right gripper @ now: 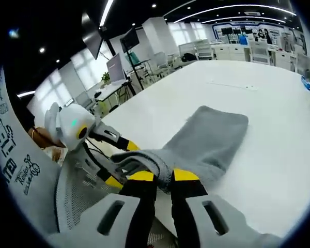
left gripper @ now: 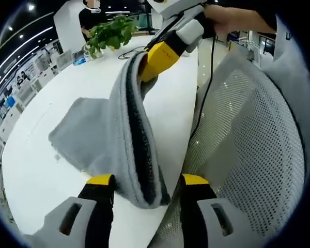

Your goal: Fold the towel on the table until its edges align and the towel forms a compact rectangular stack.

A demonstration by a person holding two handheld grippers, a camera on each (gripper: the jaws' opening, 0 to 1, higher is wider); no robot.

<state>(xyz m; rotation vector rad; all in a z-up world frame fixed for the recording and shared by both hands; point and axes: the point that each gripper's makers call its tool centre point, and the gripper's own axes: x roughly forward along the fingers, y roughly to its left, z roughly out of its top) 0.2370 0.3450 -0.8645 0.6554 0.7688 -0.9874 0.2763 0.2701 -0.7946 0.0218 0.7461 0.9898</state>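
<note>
Your left gripper (left gripper: 144, 182) and right gripper (right gripper: 164, 175) each pinch one end of the towel's (left gripper: 101, 137) edge, lifting it. The rest lies on the worktop (left gripper: 36, 170), toward 10 o'clock in the left gripper view.

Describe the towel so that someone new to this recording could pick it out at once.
Start from the big white table; on the side near a white mesh chair lies a grey towel, partly flat. One edge is lifted into a ridge between the left gripper and the right gripper. It is the table's one soft grey cloth, with a dark band along that raised edge.
</note>
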